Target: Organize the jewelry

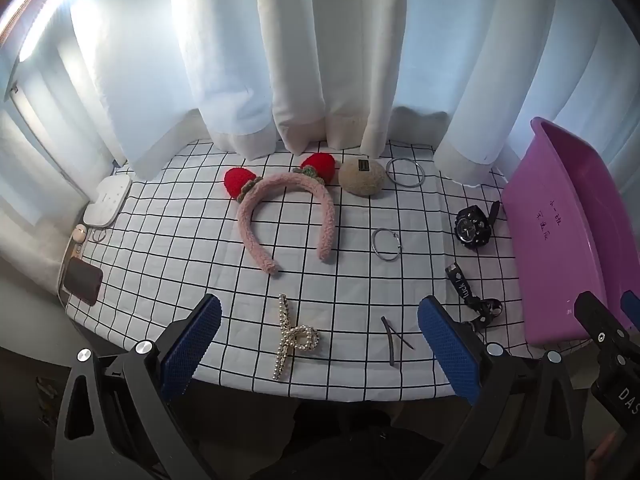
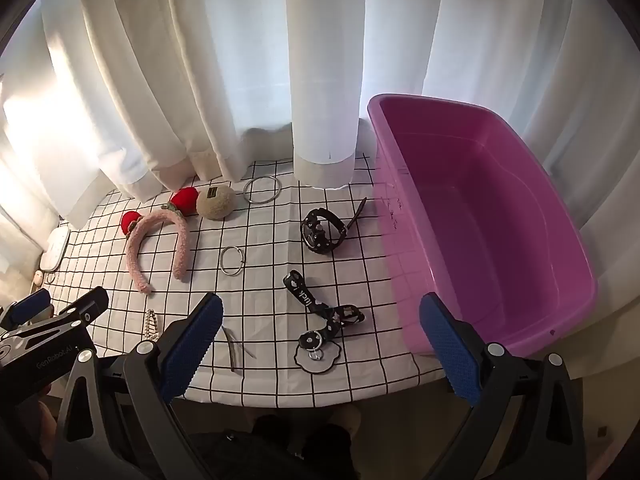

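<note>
We see the jewelry spread over the checked desk (image 1: 180,208): a pink headband (image 1: 286,216) toward the back edge, a pearl claw clip (image 1: 290,338) and dark hairpin (image 1: 390,340) at the front edge, a black watch (image 2: 322,230) beside the empty purple tub (image 2: 480,216) at the right edge. Our left tool (image 1: 320,334) and right tool (image 2: 320,336) both hang over the front edge, jaws apart, gripping nothing.
</note>
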{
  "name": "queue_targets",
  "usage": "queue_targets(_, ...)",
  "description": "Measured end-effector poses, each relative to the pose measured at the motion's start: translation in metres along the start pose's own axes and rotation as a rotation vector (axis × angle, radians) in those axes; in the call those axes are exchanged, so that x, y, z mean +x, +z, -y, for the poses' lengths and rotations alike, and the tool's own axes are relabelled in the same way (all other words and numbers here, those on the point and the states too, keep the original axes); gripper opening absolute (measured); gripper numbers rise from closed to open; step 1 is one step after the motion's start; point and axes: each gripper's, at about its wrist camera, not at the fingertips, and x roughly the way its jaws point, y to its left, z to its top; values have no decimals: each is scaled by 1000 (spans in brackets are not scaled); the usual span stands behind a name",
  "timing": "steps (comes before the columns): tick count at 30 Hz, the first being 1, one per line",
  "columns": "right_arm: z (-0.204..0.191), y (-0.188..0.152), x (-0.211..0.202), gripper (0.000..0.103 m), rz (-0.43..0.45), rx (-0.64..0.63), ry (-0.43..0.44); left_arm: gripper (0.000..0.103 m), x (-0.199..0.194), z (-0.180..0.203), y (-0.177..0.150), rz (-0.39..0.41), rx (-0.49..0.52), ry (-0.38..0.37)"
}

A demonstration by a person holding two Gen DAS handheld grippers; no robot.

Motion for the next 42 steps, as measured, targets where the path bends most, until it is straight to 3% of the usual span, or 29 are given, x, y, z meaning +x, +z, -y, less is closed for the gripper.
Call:
queue_targets(7, 0, 1, 0, 94, -2, -6, -9, 97, 1, 4, 3, -9, 34, 20)
queue_targets(10, -5, 1, 0, 94, -3, -8, -11, 97, 6, -9, 7, -10, 19, 15)
queue_targets(42, -5, 4, 4, 94, 2, -9, -1, 97, 6, 3, 4, -8, 11, 26)
